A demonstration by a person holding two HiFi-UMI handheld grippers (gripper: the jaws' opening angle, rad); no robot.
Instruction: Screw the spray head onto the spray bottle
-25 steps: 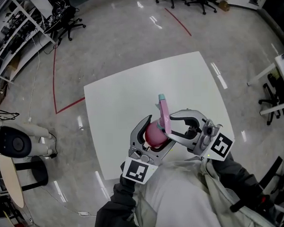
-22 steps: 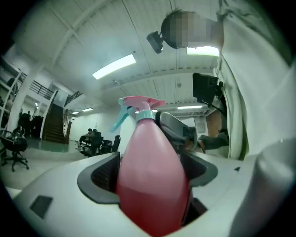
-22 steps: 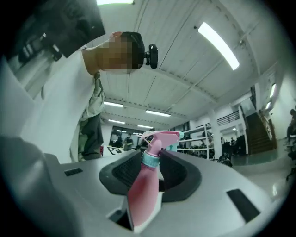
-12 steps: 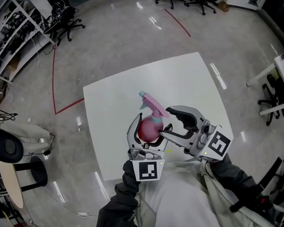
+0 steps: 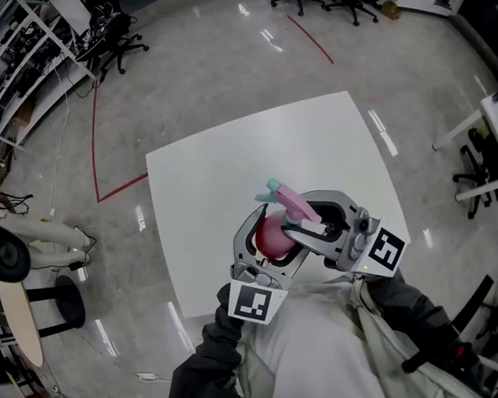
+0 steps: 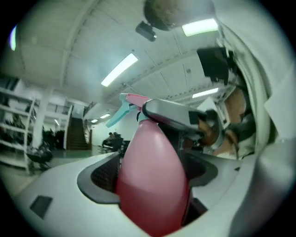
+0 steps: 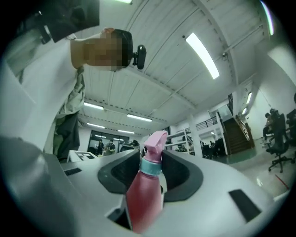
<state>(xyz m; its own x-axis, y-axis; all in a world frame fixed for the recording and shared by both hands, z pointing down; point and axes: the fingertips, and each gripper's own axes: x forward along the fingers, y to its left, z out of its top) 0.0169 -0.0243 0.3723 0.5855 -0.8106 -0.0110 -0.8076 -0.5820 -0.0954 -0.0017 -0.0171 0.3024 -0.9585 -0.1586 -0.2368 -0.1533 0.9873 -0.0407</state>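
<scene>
A pink spray bottle is held off the white table, close to my chest. My left gripper is shut on its fat body. The pink spray head with a teal nozzle and teal collar sits on the bottle's neck, tilted up to the left. My right gripper reaches in from the right. Its jaws are closing, with the collar between them, and both pads touch it in the right gripper view. The right gripper's finger crosses the bottle's neck in the left gripper view.
Nothing lies on the bare table top. Office chairs stand on the floor at the back left and back. A red tape line runs left of the table. Shelves fill the far left, and another desk is at the right.
The spray head pointed straight away, then swung left, and now points up-left. The right jaws opened off the head and have come back round it. The left gripper kept its hold on the bottle.
</scene>
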